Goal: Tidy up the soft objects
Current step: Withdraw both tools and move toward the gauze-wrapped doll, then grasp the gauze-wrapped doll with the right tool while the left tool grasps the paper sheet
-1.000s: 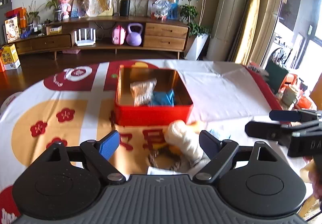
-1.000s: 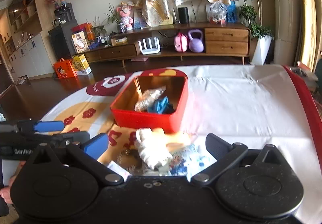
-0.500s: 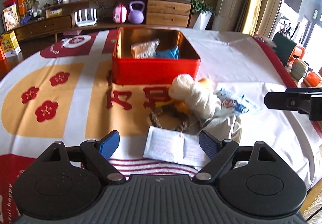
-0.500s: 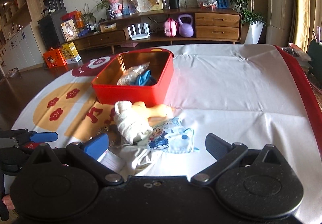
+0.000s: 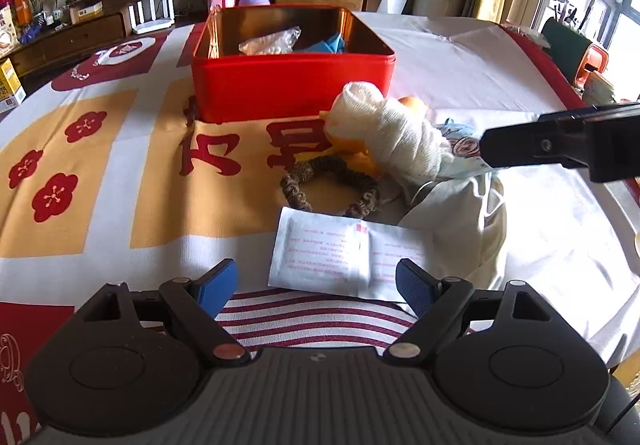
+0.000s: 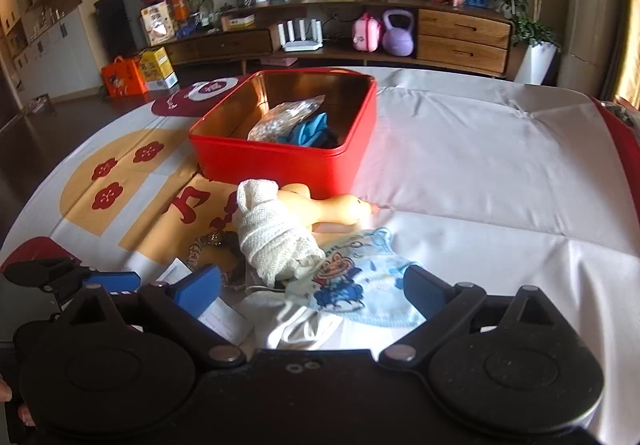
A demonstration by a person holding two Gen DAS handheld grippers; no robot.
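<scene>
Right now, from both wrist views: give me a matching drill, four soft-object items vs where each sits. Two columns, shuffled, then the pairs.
Items:
1. blue cloth
2. gauze roll
3. white sachet
4. brown scrunchie

Places:
A. flat on the tablecloth, nearest the left hand-held gripper
B. inside the red tin
C. lying across the yellow rubber toy
D. between the sachet and the tin, beside the gauze roll

Pairs: 1-B, 2-C, 3-A, 4-D

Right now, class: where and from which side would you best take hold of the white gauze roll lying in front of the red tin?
Grip the white gauze roll across its narrow middle, coming from above. It lies tilted on the yellow toy, so its rounded sides are probably free for the fingers.
</scene>
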